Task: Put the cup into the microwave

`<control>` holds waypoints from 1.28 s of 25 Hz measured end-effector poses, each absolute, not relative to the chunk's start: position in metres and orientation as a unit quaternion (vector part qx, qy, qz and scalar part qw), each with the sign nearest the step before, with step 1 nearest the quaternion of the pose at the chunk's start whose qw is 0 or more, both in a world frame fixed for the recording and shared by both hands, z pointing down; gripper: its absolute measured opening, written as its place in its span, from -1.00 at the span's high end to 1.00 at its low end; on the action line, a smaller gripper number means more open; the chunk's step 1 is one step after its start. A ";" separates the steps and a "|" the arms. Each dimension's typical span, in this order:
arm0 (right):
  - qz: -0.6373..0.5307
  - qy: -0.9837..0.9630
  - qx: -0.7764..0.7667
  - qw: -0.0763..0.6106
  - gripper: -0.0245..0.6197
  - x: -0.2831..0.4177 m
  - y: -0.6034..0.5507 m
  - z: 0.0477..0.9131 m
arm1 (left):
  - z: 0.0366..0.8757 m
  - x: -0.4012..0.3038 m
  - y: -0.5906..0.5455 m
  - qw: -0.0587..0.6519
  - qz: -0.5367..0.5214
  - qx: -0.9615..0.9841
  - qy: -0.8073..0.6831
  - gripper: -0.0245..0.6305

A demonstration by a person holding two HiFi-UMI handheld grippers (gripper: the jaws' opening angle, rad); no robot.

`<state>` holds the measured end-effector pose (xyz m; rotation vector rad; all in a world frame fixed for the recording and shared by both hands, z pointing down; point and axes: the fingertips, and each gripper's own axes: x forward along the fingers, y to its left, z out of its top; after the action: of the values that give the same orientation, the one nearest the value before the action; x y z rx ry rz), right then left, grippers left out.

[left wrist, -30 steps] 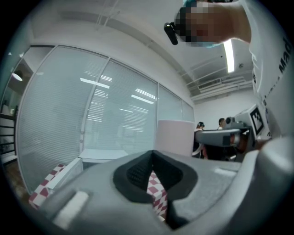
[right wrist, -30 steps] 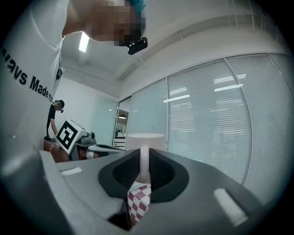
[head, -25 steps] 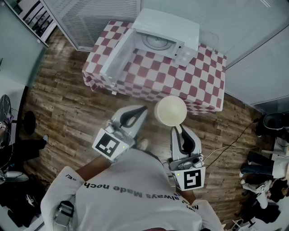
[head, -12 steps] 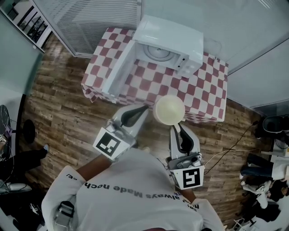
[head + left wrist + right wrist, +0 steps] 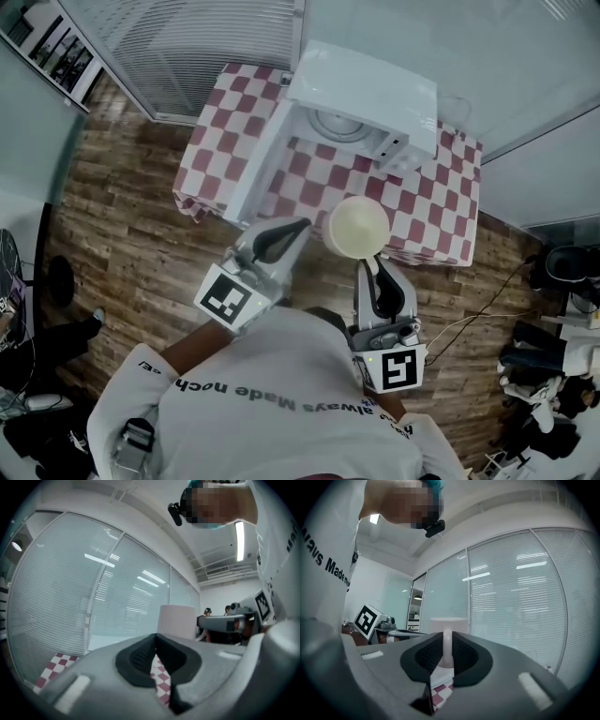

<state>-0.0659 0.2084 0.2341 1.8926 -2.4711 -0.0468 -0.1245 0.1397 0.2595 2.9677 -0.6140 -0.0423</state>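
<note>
Pale cream round cup (image 5: pixel 356 228): held in the air over the near edge of the counter (image 5: pixel 431 202), which is covered by a red-and-white checked cloth. The cup is on the near side of the microwave opening and not inside it.

Right tongs (image 5: pixel 367 264): clamped on the cup's handle. The right gripper view shows the thin pale handle (image 5: pixel 447 648) upright between the two dark pads, with the cup body just beyond. The head view shows only the round rim beyond the tips, and the handle is hidden there.

Left tongs (image 5: pixel 296 226): jaws together with nothing between them, per the left gripper view. They sit just left of the cup and apart from it. That view shows the cup's side wall (image 5: pixel 176 620) standing upright, and a corner of checked cloth at lower left.

White box-shaped microwave (image 5: pixel 375 89): on the far part of the counter. Its door (image 5: pixel 258 164) is swung open to the left. The round glass turntable (image 5: pixel 339 122) is visible inside. Only the head view shows the microwave; both gripper views face the glass wall with blinds (image 5: pixel 206 37) and the ceiling.

Room: bare checked cloth lies between the cup and the cavity. The open door borders that strip on the left, and its near end lies close to the left tongs. Wood-plank floor (image 5: pixel 122 216) lies to the left of and near the counter.
</note>
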 end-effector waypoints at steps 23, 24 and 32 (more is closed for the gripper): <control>-0.017 -0.799 0.601 0.020 0.80 -0.024 0.119 0.244 | 0.270 -0.081 0.059 0.068 -0.007 0.977 -0.201 0.91; -0.017 -0.799 0.601 0.019 0.80 -0.018 0.114 0.243 | 0.269 -0.074 0.054 0.066 -0.007 0.978 -0.200 0.91; -0.027 -0.801 0.597 0.015 0.80 0.044 0.067 0.242 | 0.267 -0.011 0.007 0.060 -0.003 0.978 -0.198 0.91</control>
<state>0.0436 0.0671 0.2425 1.8582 -2.4935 -0.0827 -0.0110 0.0070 0.2673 2.9611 -0.5992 -0.0085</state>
